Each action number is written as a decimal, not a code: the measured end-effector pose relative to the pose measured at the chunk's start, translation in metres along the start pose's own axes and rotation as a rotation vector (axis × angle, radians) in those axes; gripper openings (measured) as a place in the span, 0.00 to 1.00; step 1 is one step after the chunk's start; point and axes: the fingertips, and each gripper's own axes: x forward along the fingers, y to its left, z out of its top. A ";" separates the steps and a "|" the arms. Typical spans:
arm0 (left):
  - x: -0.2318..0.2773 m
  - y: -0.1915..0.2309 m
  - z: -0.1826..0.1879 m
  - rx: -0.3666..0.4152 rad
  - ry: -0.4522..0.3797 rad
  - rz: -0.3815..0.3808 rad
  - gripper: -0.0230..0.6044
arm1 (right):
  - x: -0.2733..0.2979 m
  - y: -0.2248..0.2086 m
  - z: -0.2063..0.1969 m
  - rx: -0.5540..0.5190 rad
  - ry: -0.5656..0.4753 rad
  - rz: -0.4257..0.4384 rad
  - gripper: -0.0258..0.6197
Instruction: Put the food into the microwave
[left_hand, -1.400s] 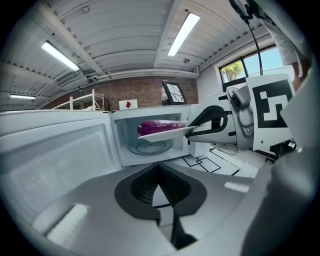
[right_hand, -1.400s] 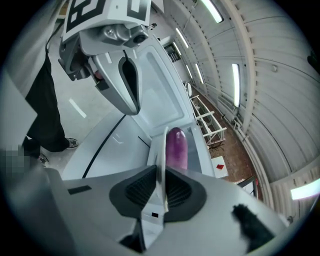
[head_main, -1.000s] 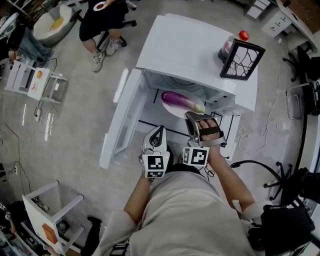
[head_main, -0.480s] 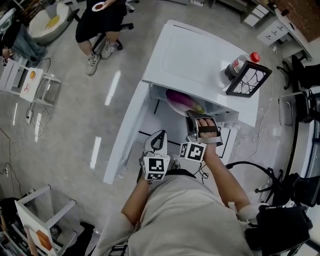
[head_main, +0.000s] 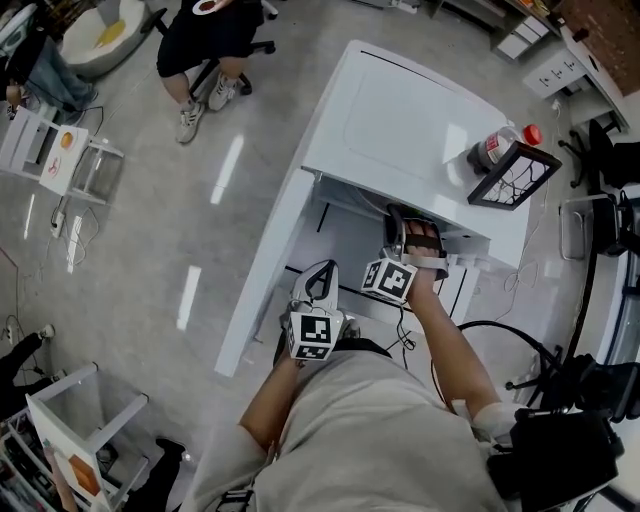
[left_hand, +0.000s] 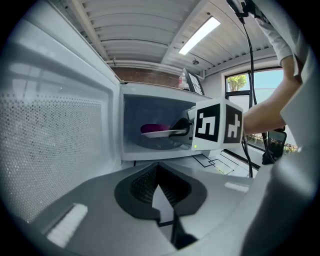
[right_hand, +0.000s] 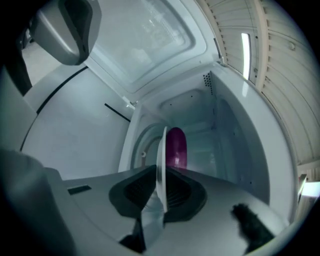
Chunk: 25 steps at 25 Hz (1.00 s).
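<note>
The white microwave (head_main: 420, 120) stands with its door (head_main: 265, 280) swung open to the left. My right gripper (head_main: 408, 222) reaches into the cavity and is shut on the rim of a white plate (right_hand: 162, 150) that carries a purple eggplant (right_hand: 176, 147). From the left gripper view the plate (left_hand: 162, 133) and eggplant (left_hand: 152, 128) hover just above the turntable, held by the right gripper (left_hand: 182, 127). In the head view the microwave's top hides plate and food. My left gripper (head_main: 320, 272) hangs in front of the opening, shut and empty (left_hand: 159, 167).
A red-capped bottle (head_main: 497, 148) and a black frame (head_main: 515, 172) sit on the microwave's top right corner. The open door flanks my left gripper. A seated person (head_main: 210, 35) is far off; a black chair (head_main: 560, 400) stands at right.
My right gripper has carried the plate with the eggplant forward into the microwave cavity, so both are now hidden under its top in the head view. The left gripper has barely shifted.
</note>
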 end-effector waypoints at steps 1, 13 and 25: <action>0.001 0.001 -0.001 -0.001 0.002 -0.001 0.05 | 0.006 -0.001 -0.002 0.003 0.008 -0.002 0.11; 0.000 0.006 -0.010 0.015 0.032 0.022 0.05 | 0.044 -0.012 -0.007 0.037 0.064 -0.018 0.12; 0.001 0.018 -0.022 -0.027 0.075 0.050 0.05 | 0.062 -0.007 -0.002 0.275 0.061 0.124 0.17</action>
